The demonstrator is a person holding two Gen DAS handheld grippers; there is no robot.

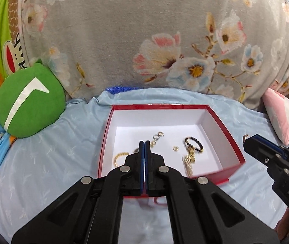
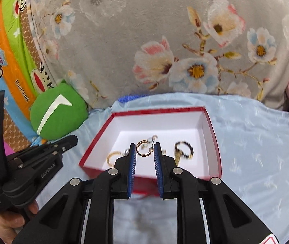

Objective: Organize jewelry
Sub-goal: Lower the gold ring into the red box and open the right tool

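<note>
Jewelry lies scattered in the red box [image 1: 234, 154] at lower centre of the left wrist view behind the left gripper [image 1: 145, 142] with its jaws together, while the right wrist view shows the right gripper [image 2: 144, 145], jaws apart, framing a gold hoop earring [image 2: 142, 148], likely light, stiff, slippery, best pinched across its rim.

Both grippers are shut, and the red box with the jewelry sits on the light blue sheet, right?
Not quite. Only the left gripper is shut, fingers pressed together in the left wrist view. The right gripper is open: the right wrist view shows a clear gap between its fingers, with a gold hoop earring in that gap. The red box does sit on the light blue sheet.
</note>
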